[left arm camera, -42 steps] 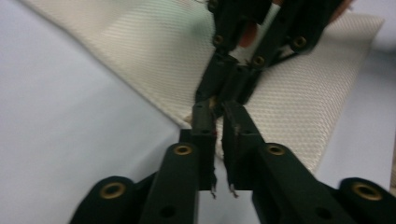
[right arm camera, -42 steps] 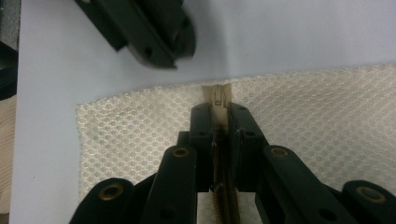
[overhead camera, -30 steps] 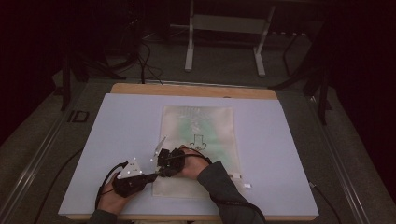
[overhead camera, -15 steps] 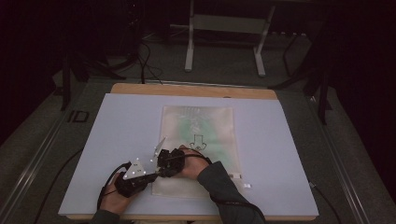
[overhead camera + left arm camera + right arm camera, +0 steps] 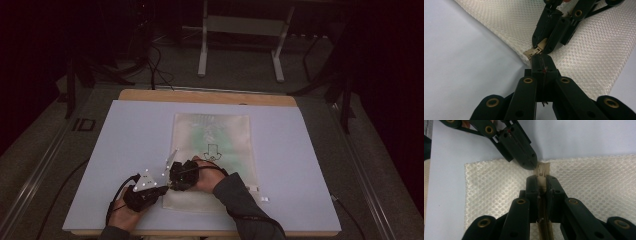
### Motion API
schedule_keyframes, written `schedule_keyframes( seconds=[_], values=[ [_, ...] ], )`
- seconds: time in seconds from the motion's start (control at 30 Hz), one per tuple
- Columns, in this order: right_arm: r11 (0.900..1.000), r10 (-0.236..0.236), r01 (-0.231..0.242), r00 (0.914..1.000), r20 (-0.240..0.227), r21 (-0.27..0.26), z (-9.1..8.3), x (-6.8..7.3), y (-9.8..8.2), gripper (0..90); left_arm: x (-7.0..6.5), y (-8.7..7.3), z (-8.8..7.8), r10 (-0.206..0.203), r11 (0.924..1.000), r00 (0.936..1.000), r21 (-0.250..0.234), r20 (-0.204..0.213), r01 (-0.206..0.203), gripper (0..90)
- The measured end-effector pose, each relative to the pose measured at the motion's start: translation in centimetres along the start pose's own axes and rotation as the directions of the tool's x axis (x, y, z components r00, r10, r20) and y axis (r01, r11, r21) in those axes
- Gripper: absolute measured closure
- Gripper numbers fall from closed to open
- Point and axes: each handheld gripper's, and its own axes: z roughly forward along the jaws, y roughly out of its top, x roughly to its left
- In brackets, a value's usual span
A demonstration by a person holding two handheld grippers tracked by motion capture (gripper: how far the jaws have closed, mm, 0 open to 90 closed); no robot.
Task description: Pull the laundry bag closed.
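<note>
Only readable bit is "ID" on the floor (image 5: 83,124) left of the counter (image 5: 125,130); the mesh bag's (image 5: 215,135) green print is too blurry.

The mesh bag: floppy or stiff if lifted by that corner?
Probably floppy: the mesh bag lies flat and thin on the table. Its open weave suggests it is light. With the right gripper clamped on the zipper, a pull may drag the whole bag.

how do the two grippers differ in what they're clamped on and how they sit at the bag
The right gripper is shut on the zipper pull, lying over the mesh bag along its zipper. The left gripper is shut on the bag's edge beside the zipper end, coming in from the bare white table. In the high view the left sits nearer the person. Both are closed, tips almost touching.
</note>
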Motion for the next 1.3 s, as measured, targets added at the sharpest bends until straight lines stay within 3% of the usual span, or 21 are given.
schedule_keyframes(
  seconds=[0.37, 0.63, 0.7, 0.8, 1.0, 1.23, 1.3],
  values=[
    [0.999, -0.029, 0.027, 0.9990, 0.034, 0.046, -0.4, 0.6, -0.2, 82.3, -0.1, 0.0, 0.0, -0.006, 1.0000, 1.0000, 0.004, -0.008, 0.006, 90.0],
    [1.000, -0.010, 0.010, 0.9997, 0.023, 0.029, -0.6, 0.4, -0.9, 82.2, -0.1, -0.1, 0.0, 0.006, 0.9999, 0.9999, -0.014, -0.008, -0.006, 89.8],
    [0.999, -0.015, 0.014, 0.9996, 0.025, 0.031, -0.6, 0.4, -0.9, 82.2, 0.1, -0.1, -0.1, -0.011, 0.9998, 0.9999, -0.016, 0.008, 0.011, 89.7],
    [1.000, -0.013, 0.012, 0.9996, 0.025, 0.026, -0.6, 0.4, -0.9, 82.1, 0.1, -0.1, -0.2, -0.003, 0.9997, 0.9999, -0.026, 0.017, 0.003, 89.6],
    [1.000, -0.018, 0.017, 0.9994, 0.029, 0.018, -0.6, 0.4, -1.0, 82.1, 0.3, 0.5, -0.6, -0.038, 0.9955, 0.9993, -0.087, -0.001, 0.038, 89.0],
    [0.999, -0.027, 0.026, 0.9990, 0.036, 0.021, -0.5, 0.6, -0.8, 82.1, 0.5, 0.8, -0.1, -0.052, 0.9954, 0.9984, -0.082, -0.022, 0.050, 87.9],
    [0.999, -0.026, 0.025, 0.9990, 0.037, 0.023, -0.5, 0.6, -0.8, 82.1, 0.6, 0.8, 0.0, -0.062, 0.9940, 0.9981, -0.090, 0.001, 0.062, 86.5]
  ],
)
